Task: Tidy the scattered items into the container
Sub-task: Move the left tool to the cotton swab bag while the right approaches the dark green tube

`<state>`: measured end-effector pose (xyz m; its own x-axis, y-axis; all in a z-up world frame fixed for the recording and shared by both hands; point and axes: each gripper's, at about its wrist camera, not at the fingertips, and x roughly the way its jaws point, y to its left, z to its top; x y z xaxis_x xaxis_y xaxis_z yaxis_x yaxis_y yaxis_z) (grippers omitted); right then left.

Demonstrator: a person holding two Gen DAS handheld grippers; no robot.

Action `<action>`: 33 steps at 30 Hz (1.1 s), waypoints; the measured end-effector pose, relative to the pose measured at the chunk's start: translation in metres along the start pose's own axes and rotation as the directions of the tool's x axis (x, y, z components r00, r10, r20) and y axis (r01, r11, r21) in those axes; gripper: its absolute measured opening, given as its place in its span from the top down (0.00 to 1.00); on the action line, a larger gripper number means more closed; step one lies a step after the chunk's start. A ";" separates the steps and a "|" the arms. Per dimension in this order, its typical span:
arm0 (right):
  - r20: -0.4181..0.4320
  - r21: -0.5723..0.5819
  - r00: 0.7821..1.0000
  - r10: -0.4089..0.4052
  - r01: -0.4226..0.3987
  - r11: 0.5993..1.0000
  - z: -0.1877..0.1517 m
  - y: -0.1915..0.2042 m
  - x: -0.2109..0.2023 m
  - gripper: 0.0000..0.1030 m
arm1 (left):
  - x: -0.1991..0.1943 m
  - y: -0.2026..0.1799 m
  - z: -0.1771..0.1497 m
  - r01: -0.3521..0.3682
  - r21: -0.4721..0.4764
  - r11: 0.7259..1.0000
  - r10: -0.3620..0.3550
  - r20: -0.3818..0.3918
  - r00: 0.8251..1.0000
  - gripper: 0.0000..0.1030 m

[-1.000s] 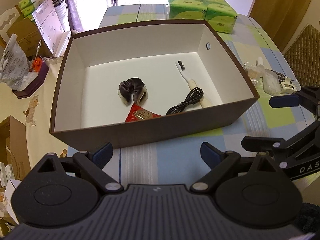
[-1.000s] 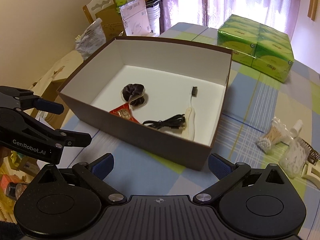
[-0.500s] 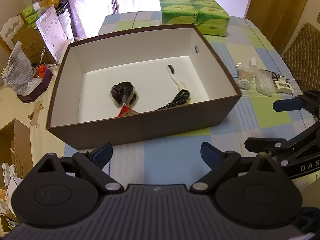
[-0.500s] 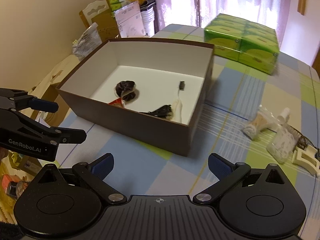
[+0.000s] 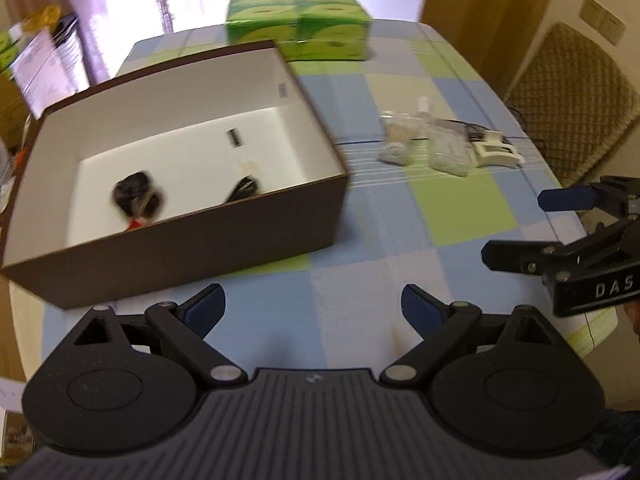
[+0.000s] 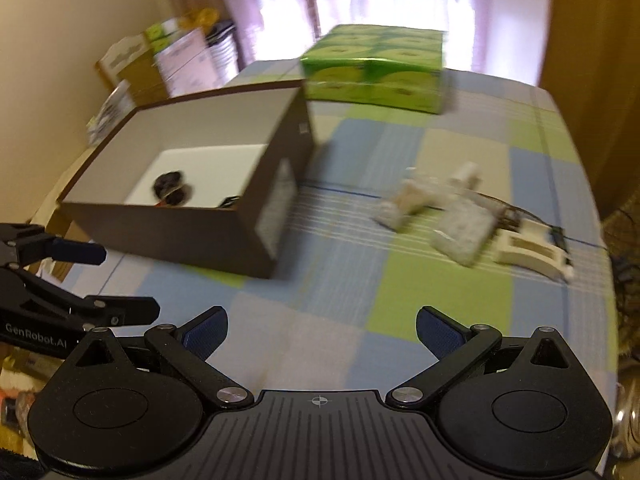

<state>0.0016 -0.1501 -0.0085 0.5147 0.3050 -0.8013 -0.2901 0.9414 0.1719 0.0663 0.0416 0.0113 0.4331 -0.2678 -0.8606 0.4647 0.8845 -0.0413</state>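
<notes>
- One brown box (image 5: 176, 236) ahead-left of both grippers; three blurred items inside.
- Four small items (image 6: 464, 220) lie ahead-right.
- Left gripper (image 5: 310, 306) and right gripper (image 6: 320, 330): fingers spread wide, empty.

brown box (image 5: 180, 240), green-blue checked tablecloth (image 5: 452, 200)

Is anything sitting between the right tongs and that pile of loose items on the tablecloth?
Nothing visible. Only bare checked tablecloth lies between the open right tongs and the pile of loose items. The brown box stands off to the left, out of that path.
</notes>
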 end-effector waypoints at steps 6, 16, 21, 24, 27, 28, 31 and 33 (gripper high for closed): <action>0.028 0.065 0.999 -0.046 0.045 0.997 -0.010 -0.036 -0.017 0.00 | 0.012 -0.038 0.013 0.055 0.066 0.996 -0.056 0.015 0.998 0.10; 0.054 0.166 0.991 -0.121 0.110 0.980 -0.022 -0.095 -0.035 0.00 | 0.036 -0.094 0.039 0.101 0.158 0.982 -0.106 0.026 0.994 0.10; 0.061 0.194 0.987 -0.149 0.135 0.972 -0.024 -0.118 -0.036 0.00 | 0.052 -0.108 0.054 0.094 0.173 0.980 -0.102 0.040 0.994 0.11; 0.064 0.205 0.986 -0.155 0.139 0.969 -0.022 -0.132 -0.032 0.00 | 0.063 -0.112 0.064 0.081 0.181 0.980 -0.090 0.042 0.995 0.11; 0.061 0.212 0.984 -0.169 0.153 0.965 -0.021 -0.149 -0.024 0.00 | 0.075 -0.113 0.075 0.065 0.186 0.980 -0.074 0.040 0.996 0.12; 0.059 0.215 0.983 -0.175 0.159 0.964 -0.020 -0.155 -0.021 0.00 | 0.079 -0.113 0.080 0.059 0.187 0.981 -0.068 0.040 0.997 0.12; 0.057 0.228 0.979 -0.195 0.178 0.957 -0.013 -0.176 -0.010 0.00 | 0.092 -0.113 0.093 0.039 0.194 0.980 -0.048 0.038 0.998 0.13; 0.059 0.239 0.976 -0.208 0.188 0.953 -0.008 -0.190 -0.002 0.00 | 0.101 -0.114 0.102 0.027 0.202 0.979 -0.035 0.036 0.999 0.13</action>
<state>0.0495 -0.3306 -0.0440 0.6104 0.1106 -0.7843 0.0132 0.9886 0.1497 0.1363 -0.1251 -0.0191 0.4438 -0.3120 -0.8401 0.6228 0.7814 0.0387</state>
